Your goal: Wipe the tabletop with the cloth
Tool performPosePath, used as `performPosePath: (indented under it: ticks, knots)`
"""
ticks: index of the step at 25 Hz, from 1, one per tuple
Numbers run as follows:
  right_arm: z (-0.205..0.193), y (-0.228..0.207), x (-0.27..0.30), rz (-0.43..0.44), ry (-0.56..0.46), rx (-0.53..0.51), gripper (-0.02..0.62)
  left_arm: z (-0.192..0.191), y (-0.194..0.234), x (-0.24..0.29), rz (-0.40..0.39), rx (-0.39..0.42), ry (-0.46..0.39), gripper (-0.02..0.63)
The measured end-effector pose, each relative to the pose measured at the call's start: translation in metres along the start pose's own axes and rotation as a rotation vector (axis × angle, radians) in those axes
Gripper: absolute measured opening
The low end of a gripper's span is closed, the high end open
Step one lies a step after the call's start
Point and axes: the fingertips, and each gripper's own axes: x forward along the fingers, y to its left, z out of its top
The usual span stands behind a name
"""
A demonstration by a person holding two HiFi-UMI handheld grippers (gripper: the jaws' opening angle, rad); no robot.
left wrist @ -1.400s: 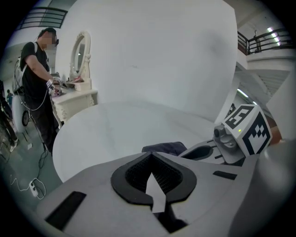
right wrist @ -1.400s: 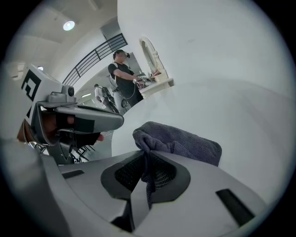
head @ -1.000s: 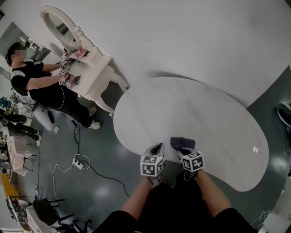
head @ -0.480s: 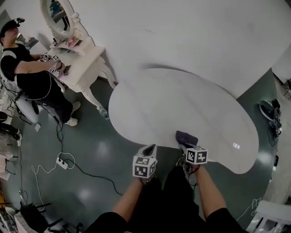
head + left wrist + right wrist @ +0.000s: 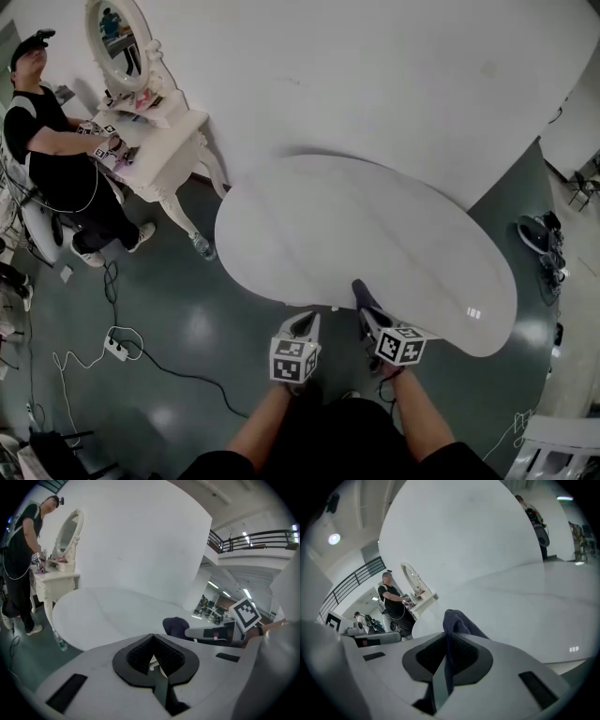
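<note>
- White tabletop [image 5: 375, 234]: dark cloth [image 5: 360, 292] is now at its near edge, pulled back from before.
- Right gripper [image 5: 367, 319] pinches the cloth.
- Left gripper [image 5: 304, 322] closed, empty.

Head view looks steeply down from the near edge of the white kidney-shaped table [image 5: 375, 225]. Both gripper views skim low across it, sharing the dressing table [image 5: 159, 145] beyond.

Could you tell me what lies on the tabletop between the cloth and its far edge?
Nothing; in the head view the tabletop beyond the cloth is bare.
</note>
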Motion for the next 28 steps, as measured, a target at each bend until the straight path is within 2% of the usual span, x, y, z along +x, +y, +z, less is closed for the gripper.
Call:
performPosePath:
  ticks: [4, 6, 11, 14, 20, 23, 28]
  knots:
    - [0.040, 0.018, -0.054, -0.055, -0.141, -0.173, 0.034, 0.020, -0.033, -0.012, 0.010, 0.056, -0.064, 0.008]
    - [0.060, 0.025, -0.089, -0.075, -0.223, -0.202, 0.034, 0.034, -0.062, -0.017, -0.022, 0.099, -0.106, 0.008]
    - [0.091, 0.028, -0.171, -0.155, -0.366, -0.297, 0.034, 0.079, -0.148, -0.031, -0.130, 0.119, -0.234, 0.008]
    - [0.099, 0.029, -0.211, -0.196, -0.450, -0.322, 0.034, 0.089, -0.188, -0.038, -0.169, 0.163, -0.279, 0.008]
    - [0.102, 0.022, -0.283, -0.255, -0.561, -0.377, 0.032, 0.074, -0.241, -0.050, -0.156, 0.227, -0.295, 0.008]
    - [0.098, 0.018, -0.305, -0.260, -0.585, -0.385, 0.032, 0.071, -0.264, -0.056, -0.162, 0.270, -0.327, 0.008]
    - [0.092, 0.016, -0.317, -0.232, -0.606, -0.347, 0.032, 0.067, -0.279, -0.060, -0.159, 0.292, -0.328, 0.008]
